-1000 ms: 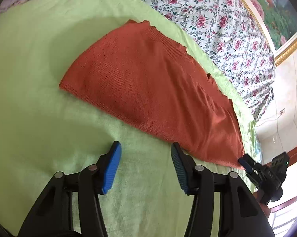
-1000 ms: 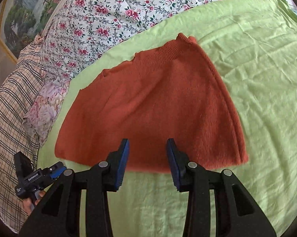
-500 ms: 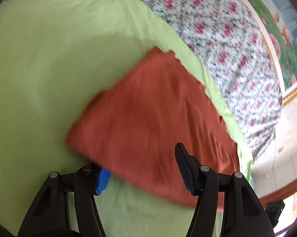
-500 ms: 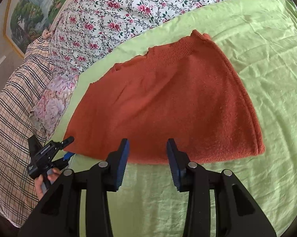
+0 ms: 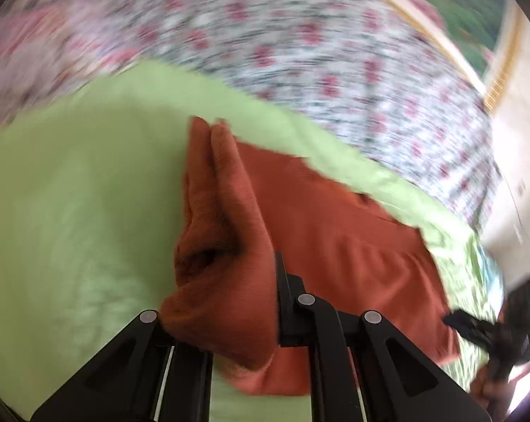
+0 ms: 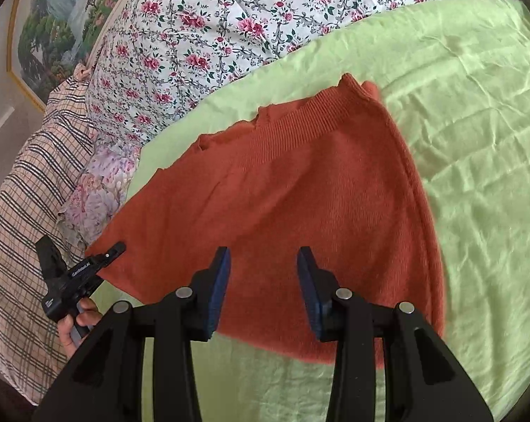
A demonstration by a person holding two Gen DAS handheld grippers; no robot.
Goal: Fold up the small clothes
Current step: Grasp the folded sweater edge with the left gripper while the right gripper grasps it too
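Note:
An orange knitted garment (image 6: 300, 193) lies flat on a green sheet (image 6: 458, 105). My left gripper (image 5: 229, 281) has its jaws closing on the garment's (image 5: 353, 246) near left corner. The cloth is bunched between the jaws, drapes over the left finger and stands up in a fold. The right wrist view shows that gripper (image 6: 113, 249) at the garment's left corner, held by a hand (image 6: 75, 327). My right gripper (image 6: 263, 288) hovers open over the garment's near edge, with nothing between its blue pads (image 6: 219, 281). It also shows at the edge of the blurred left wrist view (image 5: 455, 321).
A floral quilt (image 6: 229, 17) borders the sheet at the back. A plaid cloth (image 6: 18, 211) and a pale flowered pillow (image 6: 92, 190) lie to the left. A framed landscape picture (image 6: 54, 28) hangs on the wall behind. Bare sheet stretches right of the garment.
My left gripper moved forward onto the garment's corner, its jaws came together on the cloth, and it raised the corner. The right gripper edged slightly forward over the near edge.

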